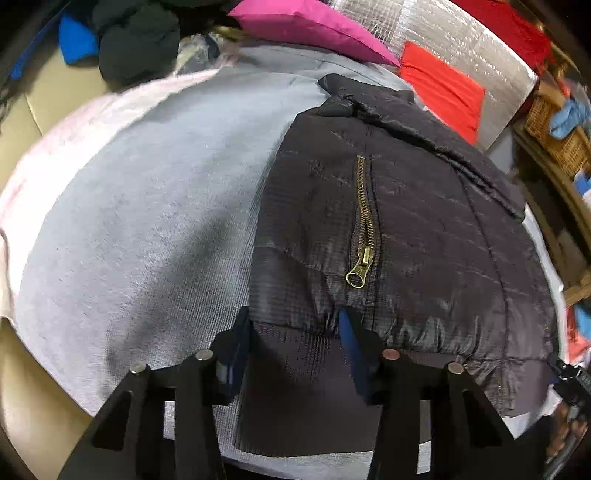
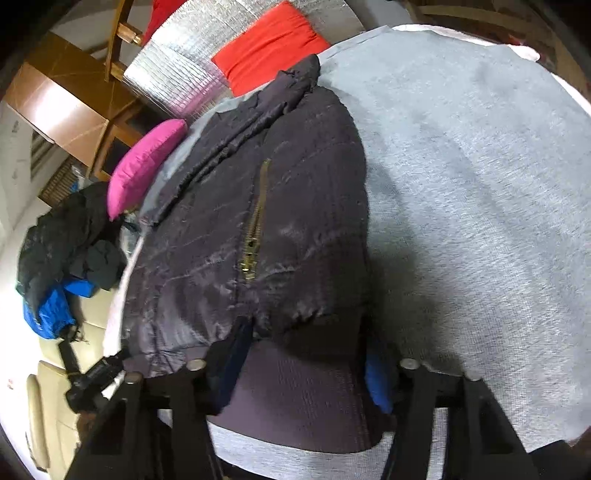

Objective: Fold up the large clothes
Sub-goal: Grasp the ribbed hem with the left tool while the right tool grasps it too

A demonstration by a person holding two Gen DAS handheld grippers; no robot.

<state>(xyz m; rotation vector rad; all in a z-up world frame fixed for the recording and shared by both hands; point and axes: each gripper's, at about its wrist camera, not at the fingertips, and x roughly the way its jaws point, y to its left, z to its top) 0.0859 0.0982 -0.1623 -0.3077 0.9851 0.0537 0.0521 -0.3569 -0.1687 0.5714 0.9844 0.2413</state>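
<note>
Dark quilted jacket (image 1: 406, 221) lies flat on grey blanket (image 1: 147, 221), brass zipper (image 1: 364, 229) facing up. Left gripper (image 1: 295, 332) at 6 o'clock pinches the ribbed hem (image 1: 291, 369) between blue pads. Right gripper (image 2: 306, 343) at 6 o'clock likewise clamps the hem. Pink cushion (image 1: 306, 26) at 12 o'clock, red cushion (image 1: 443, 88) at 1 o'clock.

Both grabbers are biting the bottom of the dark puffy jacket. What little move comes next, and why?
Probably lift the hem and carry it toward the collar. The left hand-held gripper and right hand-held gripper each appear to pinch the ribbed hem of the jacket, which lies flat and zipped on the grey blanket, so folding it in half looks ready.
</note>
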